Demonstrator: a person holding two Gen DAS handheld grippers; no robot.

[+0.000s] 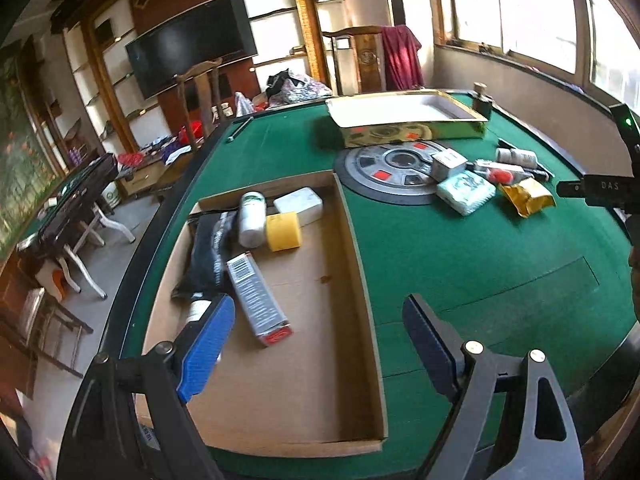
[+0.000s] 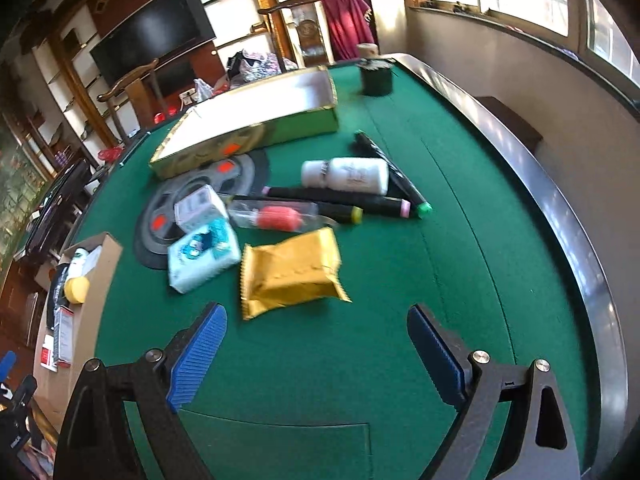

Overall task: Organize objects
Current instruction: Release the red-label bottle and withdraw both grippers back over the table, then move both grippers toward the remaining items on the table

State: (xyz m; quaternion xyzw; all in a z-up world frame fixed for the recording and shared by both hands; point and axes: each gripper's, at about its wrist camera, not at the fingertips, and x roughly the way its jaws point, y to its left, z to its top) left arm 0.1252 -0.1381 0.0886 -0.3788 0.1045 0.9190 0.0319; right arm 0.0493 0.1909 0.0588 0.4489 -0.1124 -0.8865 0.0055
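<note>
A flat cardboard box (image 1: 288, 380) lies on the green table and holds a white bottle (image 1: 252, 220), a yellow roll (image 1: 283, 231), a white packet (image 1: 299, 205), a grey carton (image 1: 258, 300) and a black pouch (image 1: 208, 256). My left gripper (image 1: 320, 344) is open and empty above the box's near end. My right gripper (image 2: 316, 356) is open and empty just short of a gold foil packet (image 2: 292, 274). Beyond it lie a tissue pack (image 2: 202, 256), a small white box (image 2: 198, 208), a clear tube with a red part (image 2: 276, 214), markers (image 2: 360, 204) and a white bottle (image 2: 346, 176).
A gold open box (image 2: 248, 120) sits at the back over a round grey disc (image 2: 168, 216). A dark green cup (image 2: 376, 76) stands near the far corner. The table has a raised metal rim (image 2: 560, 220) on the right. Chairs and shelves stand beyond.
</note>
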